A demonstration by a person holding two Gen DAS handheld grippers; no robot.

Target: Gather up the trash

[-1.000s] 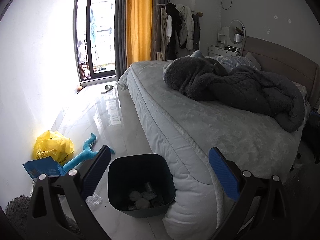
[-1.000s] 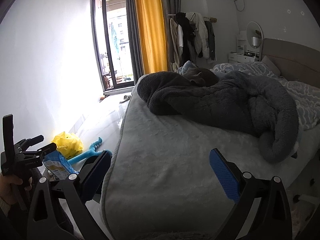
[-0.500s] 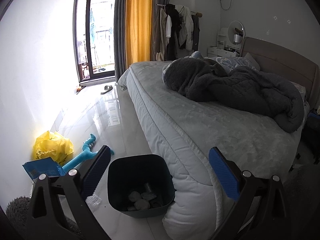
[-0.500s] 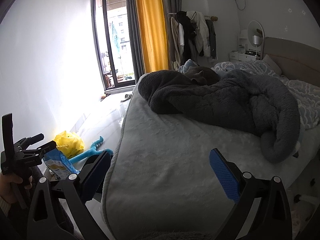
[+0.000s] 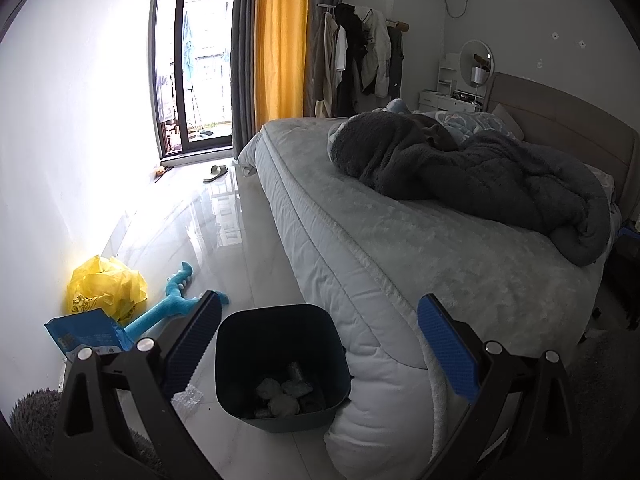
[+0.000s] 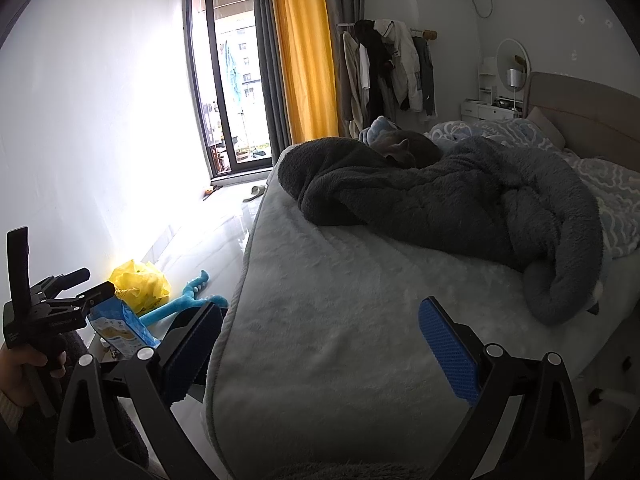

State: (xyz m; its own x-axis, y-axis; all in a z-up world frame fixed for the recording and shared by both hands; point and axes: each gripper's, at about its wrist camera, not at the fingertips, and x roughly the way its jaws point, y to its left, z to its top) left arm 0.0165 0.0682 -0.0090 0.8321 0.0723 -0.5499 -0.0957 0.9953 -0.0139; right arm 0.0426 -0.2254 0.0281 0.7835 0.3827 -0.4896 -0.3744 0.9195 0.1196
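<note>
A dark bin (image 5: 280, 332) stands on the floor against the bed corner, with crumpled wads of trash (image 5: 282, 396) in its bottom. My left gripper (image 5: 322, 346) hovers open above and in front of it, nothing between its blue pads. Left of the bin lie a blue snack packet (image 5: 88, 334), a yellow plastic bag (image 5: 106, 288) and a clear plastic scrap (image 5: 188, 398). My right gripper (image 6: 320, 352) is open and empty over the mattress edge. In the right wrist view the left gripper (image 6: 90, 282) shows at far left, held by a hand (image 6: 20, 372), with the blue packet (image 6: 120, 328) behind it.
A blue plush toy (image 5: 168, 308) lies on the glossy floor by the bag. The bed (image 6: 360, 320) carries a dark fleece blanket (image 6: 440, 208). A fuzzy grey rug (image 5: 32, 420) is at the lower left. A slipper (image 5: 216, 172) sits near the balcony door.
Both views have barely shifted. Both grippers stay open, and nothing has been picked up or dropped.
</note>
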